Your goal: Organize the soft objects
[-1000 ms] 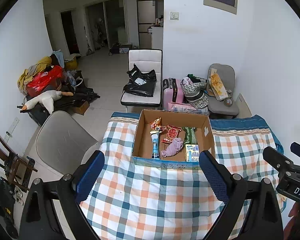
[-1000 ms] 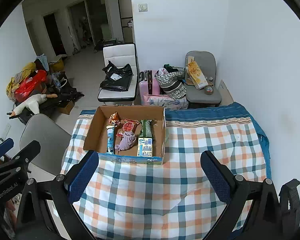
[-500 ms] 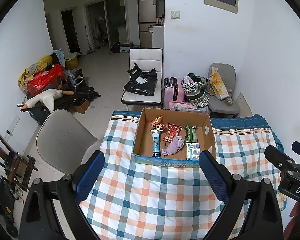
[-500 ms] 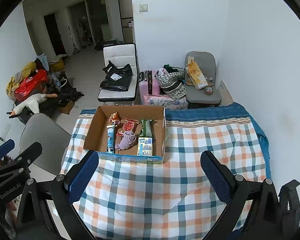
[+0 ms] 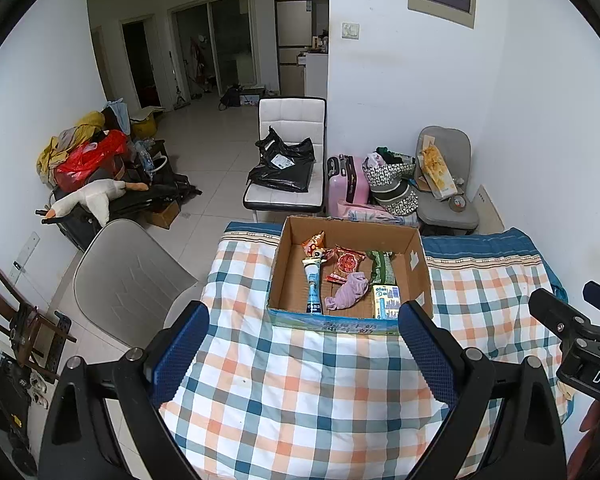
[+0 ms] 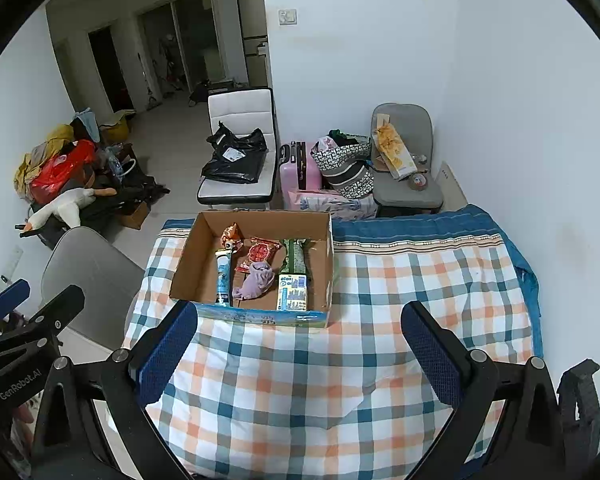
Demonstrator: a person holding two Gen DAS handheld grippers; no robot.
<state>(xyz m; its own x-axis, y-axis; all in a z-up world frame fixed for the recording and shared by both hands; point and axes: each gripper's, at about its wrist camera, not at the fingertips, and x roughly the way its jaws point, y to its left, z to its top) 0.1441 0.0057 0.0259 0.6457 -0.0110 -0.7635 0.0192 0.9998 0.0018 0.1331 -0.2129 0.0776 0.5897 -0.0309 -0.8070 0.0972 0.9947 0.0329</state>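
An open cardboard box (image 5: pixel 414 258) (image 6: pixel 186 268) stands at the far side of a table under a checked cloth (image 5: pixel 300 392) (image 6: pixel 340 380). In it lie a crumpled purple cloth (image 5: pixel 348 290) (image 6: pixel 255 279), a blue tube (image 5: pixel 313 288) (image 6: pixel 223 278), a red snack packet (image 5: pixel 346 262) (image 6: pixel 259 252), a green packet (image 5: pixel 381 266) (image 6: pixel 294 258) and a small carton (image 5: pixel 385 301) (image 6: pixel 292 297). My left gripper (image 5: pixel 303 346) and my right gripper (image 6: pixel 299 344) are both open and empty, held above the cloth short of the box.
A grey chair (image 5: pixel 128 276) stands at the table's left. Behind the table are a white chair with a black bag (image 5: pixel 286 168), a pink suitcase (image 5: pixel 346 184) and a grey seat with clutter (image 5: pixel 444 184). The wall is close on the right. A pile of bags (image 5: pixel 88 172) sits far left.
Both views have barely shifted; the box appears a touch nearer. Both grippers stay open and empty.
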